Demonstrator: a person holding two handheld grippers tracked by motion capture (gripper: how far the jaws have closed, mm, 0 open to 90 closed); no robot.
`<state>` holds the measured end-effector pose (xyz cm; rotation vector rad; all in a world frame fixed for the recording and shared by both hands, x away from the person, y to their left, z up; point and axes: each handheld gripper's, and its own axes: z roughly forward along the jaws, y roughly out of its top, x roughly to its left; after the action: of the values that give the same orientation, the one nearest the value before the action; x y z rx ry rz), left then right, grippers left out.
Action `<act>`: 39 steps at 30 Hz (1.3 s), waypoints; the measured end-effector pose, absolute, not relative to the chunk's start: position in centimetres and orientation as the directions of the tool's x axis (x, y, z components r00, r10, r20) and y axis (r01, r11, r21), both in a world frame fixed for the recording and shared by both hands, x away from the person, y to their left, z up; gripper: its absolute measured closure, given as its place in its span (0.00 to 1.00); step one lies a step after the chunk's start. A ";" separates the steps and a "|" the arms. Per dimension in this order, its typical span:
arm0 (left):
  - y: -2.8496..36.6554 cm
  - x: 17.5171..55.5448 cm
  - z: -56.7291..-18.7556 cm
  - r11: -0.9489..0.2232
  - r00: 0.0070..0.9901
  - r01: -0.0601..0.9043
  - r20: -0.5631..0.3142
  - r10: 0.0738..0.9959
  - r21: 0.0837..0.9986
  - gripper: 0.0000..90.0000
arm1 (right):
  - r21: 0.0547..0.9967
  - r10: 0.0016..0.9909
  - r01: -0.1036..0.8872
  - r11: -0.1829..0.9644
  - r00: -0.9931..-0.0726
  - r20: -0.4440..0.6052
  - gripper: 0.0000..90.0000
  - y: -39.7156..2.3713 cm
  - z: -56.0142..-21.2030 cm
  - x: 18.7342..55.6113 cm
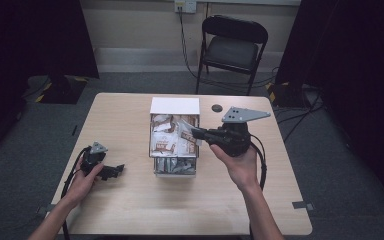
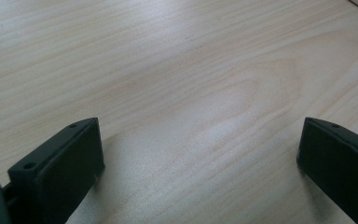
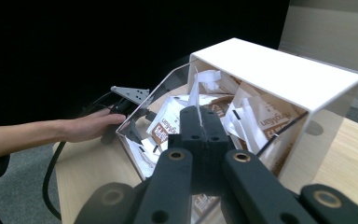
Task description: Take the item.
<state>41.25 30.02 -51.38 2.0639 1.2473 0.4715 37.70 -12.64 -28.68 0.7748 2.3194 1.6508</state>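
A clear box with a white lid (image 1: 175, 106) stands mid-table, holding several brown-and-white packets (image 1: 166, 142). My right gripper (image 1: 196, 133) reaches over the box's right wall and is shut on one white packet (image 1: 186, 131). In the right gripper view the jaws (image 3: 200, 114) are pressed together on the thin edge of that packet (image 3: 193, 93), above the box (image 3: 279, 70). My left gripper (image 1: 120, 169) lies on the table left of the box, held by a hand. Its jaws (image 2: 200, 125) stand wide apart over bare wood with nothing between them.
A small black round object (image 1: 217, 108) lies on the wooden table (image 1: 130, 210) right of the box's lid. A black folding chair (image 1: 232, 47) stands beyond the far edge. Cables trail from both grippers toward the near edge.
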 end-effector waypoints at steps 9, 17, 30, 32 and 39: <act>30.0 41.2 -51.4 -0.318 0.477 0.636 -0.035 0.878 0.704 0.00 | 0.925 0.535 0.296 0.238 -0.835 0.130 1.00 -13.8 -28.2 37.1; 30.0 41.2 -51.4 -0.317 0.477 0.635 -0.035 0.878 0.704 0.00 | 0.928 0.558 0.295 0.230 -0.821 0.122 1.00 -15.0 -27.9 36.8; 30.0 41.2 -51.4 -0.318 0.477 0.635 -0.035 0.878 0.704 0.00 | 0.927 0.594 0.300 0.226 -0.797 0.113 1.00 -16.7 -27.8 36.3; 30.0 41.2 -51.4 -0.318 0.478 0.635 -0.035 0.878 0.704 0.00 | 0.926 0.601 0.302 0.228 -0.792 0.110 1.00 -17.1 -27.9 36.3; 30.0 41.2 -51.4 -0.318 0.477 0.635 -0.035 0.878 0.704 0.00 | 0.922 0.621 0.319 0.221 -0.775 0.119 1.00 -18.1 -28.6 36.2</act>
<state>41.24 30.02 -51.38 2.0641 1.2473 0.4715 36.23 -18.13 -28.64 0.8829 2.2231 1.5740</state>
